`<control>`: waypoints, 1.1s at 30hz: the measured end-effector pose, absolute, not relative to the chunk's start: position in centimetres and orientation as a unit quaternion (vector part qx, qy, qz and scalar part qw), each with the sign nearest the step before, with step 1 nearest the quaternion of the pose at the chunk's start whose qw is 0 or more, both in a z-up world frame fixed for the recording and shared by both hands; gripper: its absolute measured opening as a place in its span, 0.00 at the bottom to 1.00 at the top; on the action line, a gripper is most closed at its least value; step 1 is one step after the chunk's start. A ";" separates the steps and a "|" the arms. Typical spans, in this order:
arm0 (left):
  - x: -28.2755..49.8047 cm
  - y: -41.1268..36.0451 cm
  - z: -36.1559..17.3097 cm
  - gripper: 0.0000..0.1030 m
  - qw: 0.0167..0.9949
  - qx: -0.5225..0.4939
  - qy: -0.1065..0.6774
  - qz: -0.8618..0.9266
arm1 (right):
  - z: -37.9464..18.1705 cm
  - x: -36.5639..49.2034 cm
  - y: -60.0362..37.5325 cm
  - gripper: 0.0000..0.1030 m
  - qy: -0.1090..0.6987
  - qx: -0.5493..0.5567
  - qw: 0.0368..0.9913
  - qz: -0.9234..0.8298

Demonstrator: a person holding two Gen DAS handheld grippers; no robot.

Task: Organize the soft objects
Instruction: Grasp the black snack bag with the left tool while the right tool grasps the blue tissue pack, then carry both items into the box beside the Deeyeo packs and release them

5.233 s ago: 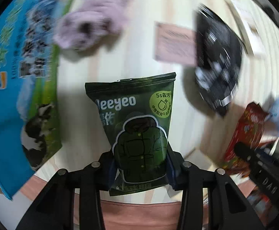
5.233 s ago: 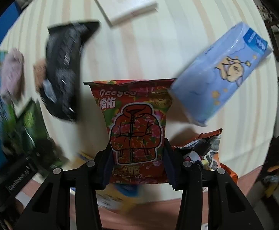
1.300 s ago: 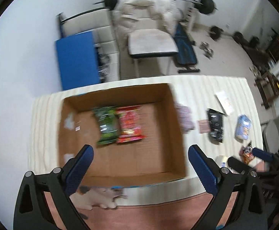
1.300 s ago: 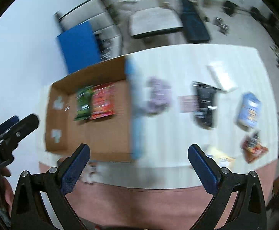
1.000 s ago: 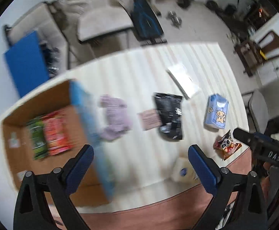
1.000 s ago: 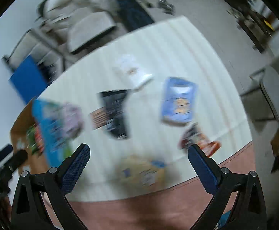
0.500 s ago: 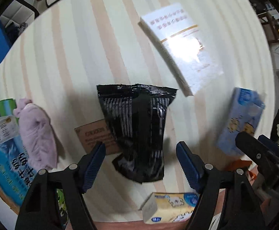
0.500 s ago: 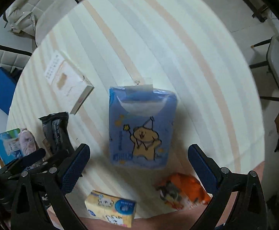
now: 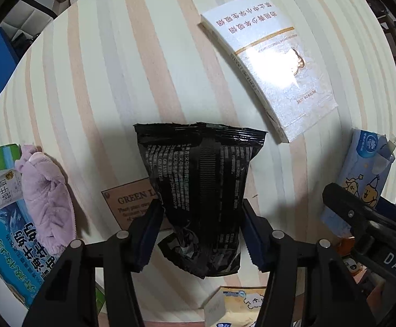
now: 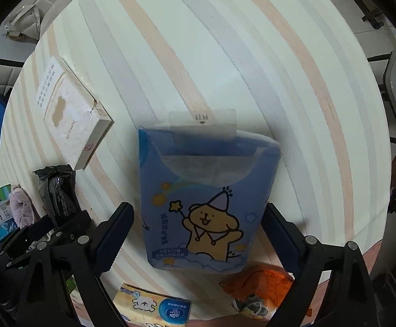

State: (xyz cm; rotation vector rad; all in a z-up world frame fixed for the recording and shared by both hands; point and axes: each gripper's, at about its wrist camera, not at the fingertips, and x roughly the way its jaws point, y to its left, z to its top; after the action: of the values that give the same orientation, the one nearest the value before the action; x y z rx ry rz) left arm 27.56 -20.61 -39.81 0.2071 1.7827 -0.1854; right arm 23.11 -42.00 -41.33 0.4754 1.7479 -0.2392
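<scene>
Left gripper [image 9: 200,231] closing around a crinkled black foil snack bag [image 9: 200,190], blue pads right against its lower sides, contact not certain. Bag flat on the striped tablecloth [image 9: 116,68], partly covering a brown card [image 9: 129,204]. Right gripper [image 10: 198,234] wide, closing, astride a glossy blue tissue pack [image 10: 206,204] with a cartoon bear, pads just clear of it. Nearby: flat white pearly box [image 9: 268,65], fuzzy lilac cloth [image 9: 48,199], milk carton box [image 9: 2,218].
</scene>
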 end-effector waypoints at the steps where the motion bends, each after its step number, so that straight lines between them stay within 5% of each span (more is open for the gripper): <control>1: 27.6 -20.9 -39.6 0.48 0.621 0.091 0.775 -0.081 | -41.4 23.2 -41.8 0.93 0.759 0.203 0.610 -0.105; 4: 26.5 -21.6 -39.6 0.45 0.625 0.097 0.771 -0.080 | -41.3 23.9 -40.9 0.84 0.762 0.186 0.609 -0.119; 8: 25.4 -22.0 -39.3 0.43 0.633 0.106 0.763 -0.077 | -40.8 24.2 -40.6 0.54 0.753 0.158 0.624 -0.138; 12: 24.1 -21.7 -38.0 0.41 0.637 0.093 0.760 -0.086 | -39.9 24.0 -40.5 0.41 0.748 0.166 0.629 -0.131; 23: 20.0 -18.3 -29.9 0.41 0.677 0.040 0.724 -0.126 | -32.3 21.8 -37.7 0.38 0.717 0.172 0.672 -0.074; 33: 15.8 -5.5 -19.2 0.41 0.748 -0.019 0.654 -0.112 | -21.4 18.0 -27.8 0.38 0.674 0.147 0.723 0.036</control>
State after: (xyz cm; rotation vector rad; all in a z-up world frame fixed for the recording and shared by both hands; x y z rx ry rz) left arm 15.80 -5.55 -19.16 -0.0409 1.4296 -0.2443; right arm 18.05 -27.84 -21.35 0.3237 1.4887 0.0798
